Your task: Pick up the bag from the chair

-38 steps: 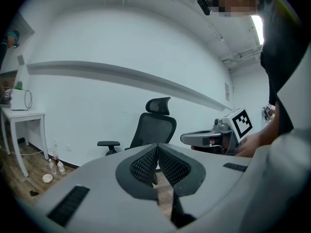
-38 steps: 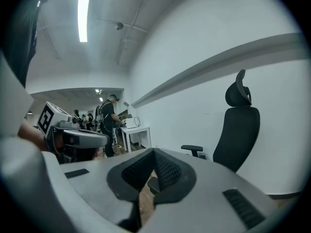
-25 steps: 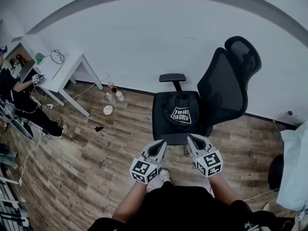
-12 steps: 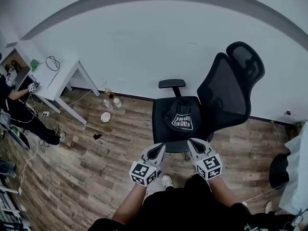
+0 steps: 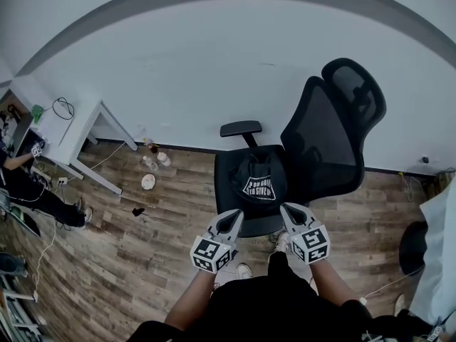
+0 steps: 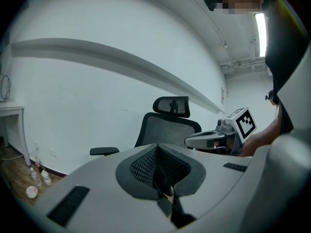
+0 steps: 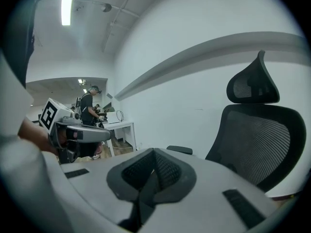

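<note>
A black bag (image 5: 258,182) with white print lies on the seat of a black office chair (image 5: 324,137), in the head view's middle. Both grippers hover just short of the seat's front edge, side by side. My left gripper (image 5: 234,216) is shut with nothing in it, its pads (image 6: 150,166) pressed together. My right gripper (image 5: 287,210) is likewise shut and holds nothing. In the gripper views the jaws hide the bag; only the mesh chair back (image 6: 167,127) and an armrest (image 7: 180,149) show. Each gripper sees the other: the right gripper (image 6: 214,139), the left gripper (image 7: 80,134).
A white desk (image 5: 68,130) stands at the left wall with a person (image 5: 28,184) seated beside it. Bottles and a small dish (image 5: 151,169) sit on the wood floor left of the chair. A white wall runs behind the chair. Cables trail on the floor at the left.
The chair and bag have drifted slightly left and lower in the head view as the person stepped nearer. Both grippers kept their pose, shut in front of the seat.
</note>
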`<state>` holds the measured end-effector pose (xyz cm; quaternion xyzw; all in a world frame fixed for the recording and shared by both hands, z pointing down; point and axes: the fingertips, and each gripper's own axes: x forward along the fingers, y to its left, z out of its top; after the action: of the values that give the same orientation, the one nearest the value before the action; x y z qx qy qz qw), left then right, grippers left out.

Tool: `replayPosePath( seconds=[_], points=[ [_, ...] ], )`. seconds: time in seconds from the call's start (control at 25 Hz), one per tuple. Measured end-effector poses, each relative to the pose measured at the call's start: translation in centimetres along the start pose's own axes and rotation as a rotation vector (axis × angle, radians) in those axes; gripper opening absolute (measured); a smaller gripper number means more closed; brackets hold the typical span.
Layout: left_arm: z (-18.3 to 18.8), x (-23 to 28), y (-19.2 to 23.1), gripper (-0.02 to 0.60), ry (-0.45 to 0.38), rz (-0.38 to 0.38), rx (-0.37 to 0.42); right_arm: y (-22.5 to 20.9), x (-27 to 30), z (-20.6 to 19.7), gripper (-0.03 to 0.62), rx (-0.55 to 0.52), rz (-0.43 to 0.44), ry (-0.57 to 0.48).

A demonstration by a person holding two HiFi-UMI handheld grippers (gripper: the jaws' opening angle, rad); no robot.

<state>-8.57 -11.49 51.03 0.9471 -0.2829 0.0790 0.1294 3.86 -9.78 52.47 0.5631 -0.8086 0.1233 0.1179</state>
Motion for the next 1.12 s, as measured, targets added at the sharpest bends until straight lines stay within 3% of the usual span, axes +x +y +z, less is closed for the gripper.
replayPosePath(
  seconds=[0.24,0.76,1.12],
  points=[
    [1.2,5.5,2.0,0.021,0.033,0.045,0.012,-5.0,4.1,2.3,0.02,0.074,0.044,-0.025],
    [4.8,14.6,4.5,0.021,0.066,0.169,0.063,-11.1,12.0,4.1,0.02,0.047,0.218,-0.016],
    [2.5,16.6,9.6,0.021,0.172,0.237,0.023,-13.1,15.2,1.9,0.02,0.103,0.201,0.066]
  ],
)
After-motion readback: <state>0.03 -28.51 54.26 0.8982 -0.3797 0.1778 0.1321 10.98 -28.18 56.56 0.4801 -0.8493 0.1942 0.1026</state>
